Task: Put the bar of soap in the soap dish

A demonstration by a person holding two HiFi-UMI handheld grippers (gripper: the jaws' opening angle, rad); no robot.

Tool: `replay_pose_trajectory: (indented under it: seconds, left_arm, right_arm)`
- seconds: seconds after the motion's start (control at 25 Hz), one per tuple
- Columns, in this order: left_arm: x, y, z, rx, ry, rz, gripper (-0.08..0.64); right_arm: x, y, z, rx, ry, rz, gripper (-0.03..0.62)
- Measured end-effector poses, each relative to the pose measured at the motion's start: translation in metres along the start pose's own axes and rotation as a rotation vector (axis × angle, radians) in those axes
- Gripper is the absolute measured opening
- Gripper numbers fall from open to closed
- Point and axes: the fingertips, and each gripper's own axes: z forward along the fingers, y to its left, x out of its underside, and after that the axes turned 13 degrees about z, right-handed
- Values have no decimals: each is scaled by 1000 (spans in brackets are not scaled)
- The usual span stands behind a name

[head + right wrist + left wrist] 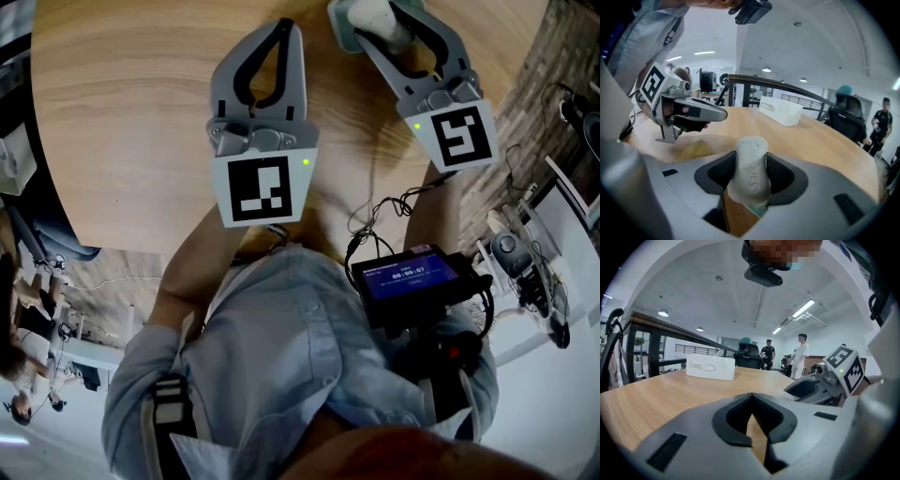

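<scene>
soap bar (751, 157) in r gripper (750, 180) covers most of dish (338, 30).

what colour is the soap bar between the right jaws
Off-white: an embossed oval bar of soap, clearest in the right gripper view.

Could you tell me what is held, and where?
Right hand-held gripper clamps the bar of soap by its sides; left hand-held gripper holds nothing.
</scene>
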Motion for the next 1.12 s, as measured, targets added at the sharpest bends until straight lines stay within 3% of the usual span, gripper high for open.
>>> replay_pose_trajectory:
  seconds: [0.16,0.28,0.56,0.76,1.0,1.12]
  left_arm:
    - [0,0,0,-2,1,-4,6]
    - [0,1,0,-3,3,-3,6]
    - [3,-1,-2,1,2,-10,6]
    - [5,0,-1,3,-5,0,6]
    - [2,4,5,17,-29,8,6]
    - [3,8,6,16,-44,-3,6]
  right_arm:
    - [1,3,2,-29,9,1,219]
    - [-2,4,-1,-39,-7,36,262]
    - [5,-9,-21,45,-11,69,264]
    - [4,-9,-25,52,-62,118,261]
    - [14,-1,-27,41,-67,192,259]
    - [11,5,-29,45,-131,284,243]
